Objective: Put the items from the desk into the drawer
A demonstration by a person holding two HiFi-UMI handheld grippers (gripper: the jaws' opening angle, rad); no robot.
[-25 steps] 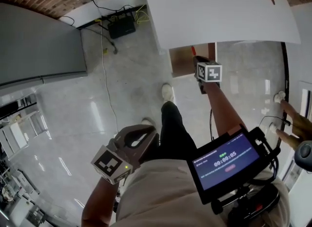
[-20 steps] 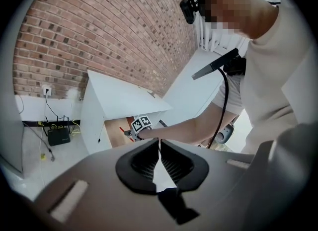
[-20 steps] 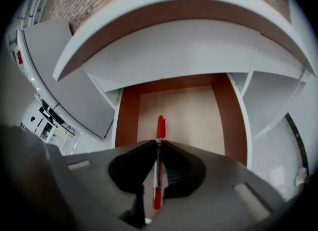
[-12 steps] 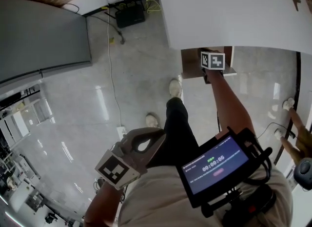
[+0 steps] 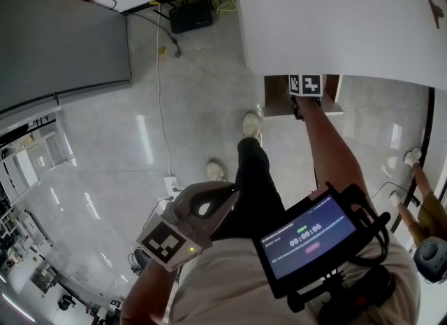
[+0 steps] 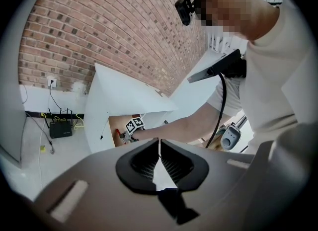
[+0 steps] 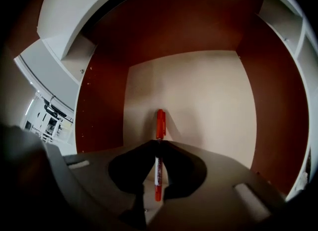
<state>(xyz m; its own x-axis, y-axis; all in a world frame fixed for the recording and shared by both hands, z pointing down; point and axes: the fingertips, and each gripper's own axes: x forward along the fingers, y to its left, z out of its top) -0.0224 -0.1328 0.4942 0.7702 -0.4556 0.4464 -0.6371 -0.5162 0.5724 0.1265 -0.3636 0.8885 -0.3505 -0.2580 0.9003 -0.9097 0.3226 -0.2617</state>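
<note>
A red marker pen with a white label is clamped between the jaws of my right gripper, which is shut on it. Its capped end points into the open drawer, which has a tan floor and red-brown walls. In the head view the right gripper reaches into the drawer under the edge of the white desk, and only its marker cube shows. My left gripper hangs low by the person's hip. Its jaws are shut with nothing between them.
A black box with cables sits on the floor by the brick wall. A grey cabinet stands at the left. A screen device is strapped to the person's chest. Another person's hand shows at the right edge.
My right gripper has gone further under the desk edge into the drawer, still holding the pen. The left gripper has stayed low by the body.
</note>
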